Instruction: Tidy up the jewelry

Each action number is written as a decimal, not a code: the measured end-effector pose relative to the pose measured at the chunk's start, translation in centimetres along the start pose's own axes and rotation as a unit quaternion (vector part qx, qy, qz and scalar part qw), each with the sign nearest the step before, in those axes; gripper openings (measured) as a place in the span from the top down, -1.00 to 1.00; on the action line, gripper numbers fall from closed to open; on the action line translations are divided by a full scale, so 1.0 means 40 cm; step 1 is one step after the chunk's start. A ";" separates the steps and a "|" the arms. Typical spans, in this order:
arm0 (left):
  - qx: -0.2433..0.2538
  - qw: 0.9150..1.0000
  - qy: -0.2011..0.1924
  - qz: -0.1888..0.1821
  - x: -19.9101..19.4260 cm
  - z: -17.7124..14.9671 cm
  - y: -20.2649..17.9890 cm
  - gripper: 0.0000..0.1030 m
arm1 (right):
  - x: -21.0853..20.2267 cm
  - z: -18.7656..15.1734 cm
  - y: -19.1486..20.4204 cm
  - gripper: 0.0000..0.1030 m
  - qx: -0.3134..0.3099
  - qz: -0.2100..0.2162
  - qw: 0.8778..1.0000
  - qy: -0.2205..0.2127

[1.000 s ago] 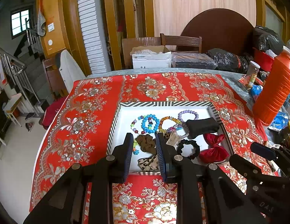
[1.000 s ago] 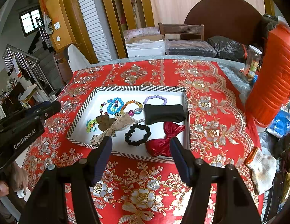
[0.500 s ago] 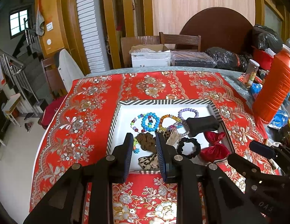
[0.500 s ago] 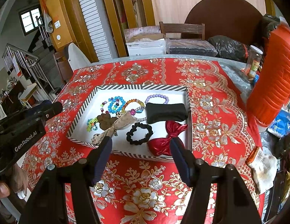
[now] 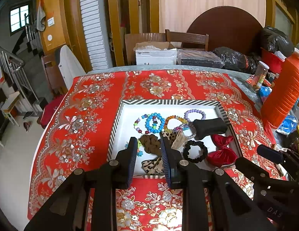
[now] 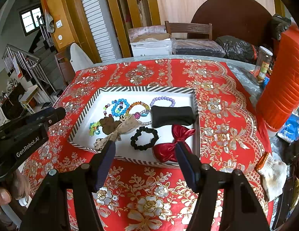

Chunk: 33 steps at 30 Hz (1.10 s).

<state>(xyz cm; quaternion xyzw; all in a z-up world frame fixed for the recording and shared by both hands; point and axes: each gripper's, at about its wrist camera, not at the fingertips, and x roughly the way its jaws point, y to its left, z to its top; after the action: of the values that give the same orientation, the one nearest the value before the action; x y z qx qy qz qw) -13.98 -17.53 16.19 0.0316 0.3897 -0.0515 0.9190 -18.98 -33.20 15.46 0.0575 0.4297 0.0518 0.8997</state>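
Both grippers above the striped tray (image 6: 195, 104) of bracelets and hair ties. Left gripper (image 5: 148, 154) narrowly parted, empty. Right gripper (image 6: 144, 155) wide apart, empty.

Ahead, we see: wooden chair (image 5: 187, 38), round brown tabletop (image 5: 224, 28) against panelled wall.
Upper left, we see: daylit window (image 5: 19, 18), staircase railing (image 5: 10, 61).

Red-clothed table (image 5: 103, 104), striped tray (image 5: 168, 102)

Bracelets (image 6: 118, 106) at tray (image 6: 194, 134) rear; scrunchie (image 6: 144, 138) front, beside bow (image 6: 172, 144).
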 end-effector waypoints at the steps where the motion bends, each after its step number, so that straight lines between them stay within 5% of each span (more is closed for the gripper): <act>1: 0.000 1.000 0.000 0.000 -0.001 0.000 0.000 0.75 | 0.002 0.001 -0.001 -0.31 0.000 0.001 1.000 0.000; 33: 0.007 1.000 0.011 -0.018 0.050 0.009 -0.019 0.75 | 0.053 0.023 -0.017 -0.31 0.001 0.008 1.000 0.018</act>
<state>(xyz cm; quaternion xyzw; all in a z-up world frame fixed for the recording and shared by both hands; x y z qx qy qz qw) -12.44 -18.45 14.97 0.0315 0.3999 -0.0704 0.9133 -16.93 -33.62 14.31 0.0611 0.4452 0.0591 0.8914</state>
